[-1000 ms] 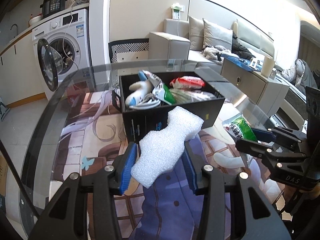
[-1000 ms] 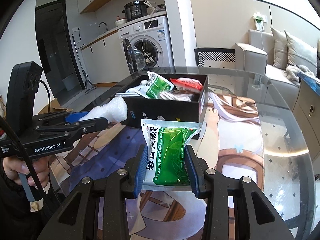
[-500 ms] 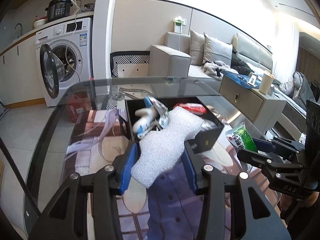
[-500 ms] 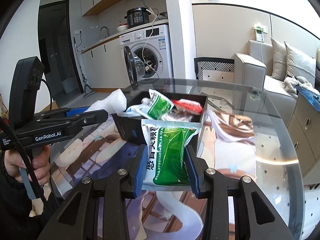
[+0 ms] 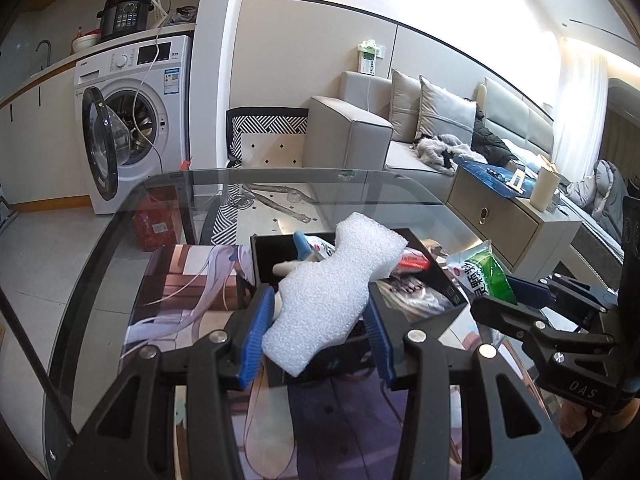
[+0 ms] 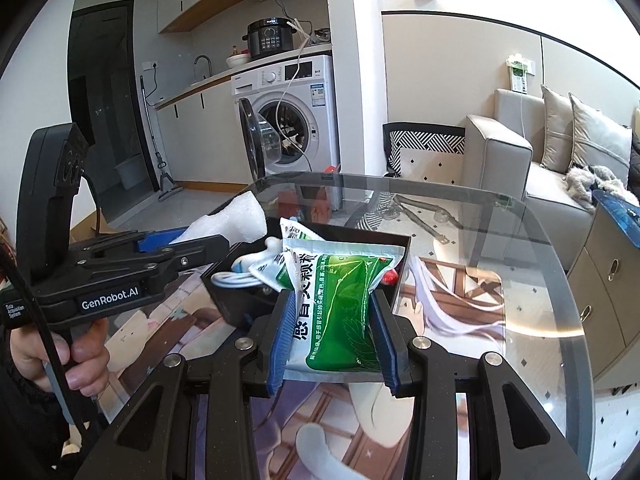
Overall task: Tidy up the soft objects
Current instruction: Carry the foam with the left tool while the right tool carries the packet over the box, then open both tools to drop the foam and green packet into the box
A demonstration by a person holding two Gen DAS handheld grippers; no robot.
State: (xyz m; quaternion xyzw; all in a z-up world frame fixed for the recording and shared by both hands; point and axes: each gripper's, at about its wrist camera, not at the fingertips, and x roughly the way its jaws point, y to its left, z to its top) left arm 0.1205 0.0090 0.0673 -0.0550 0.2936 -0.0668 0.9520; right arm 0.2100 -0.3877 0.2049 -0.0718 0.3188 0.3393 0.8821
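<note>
A white foam piece (image 5: 332,292) sits clamped between the blue pads of my left gripper (image 5: 314,334), held above the near edge of a black box (image 5: 434,320). My right gripper (image 6: 332,338) is shut on a green and white packet (image 6: 340,308), raised over the same black box (image 6: 240,304). Inside the box lie other packets, a red one and a white cord. The right wrist view shows the left gripper (image 6: 160,252) with the foam (image 6: 236,220) at its left. In the left wrist view the right gripper (image 5: 532,304) and its packet (image 5: 482,274) appear at the right.
The box stands on a round glass table (image 6: 532,216) over a printed mat (image 6: 460,304). A hand (image 6: 76,356) grips the left tool's handle. Beyond the table are a washing machine (image 5: 136,120) with its door open, a grey sofa (image 5: 432,128) and a low cabinet (image 5: 508,224).
Both grippers have risen and moved forward with their loads. The box now lies lower and closer beneath them, and the foam and the packet hang over it.
</note>
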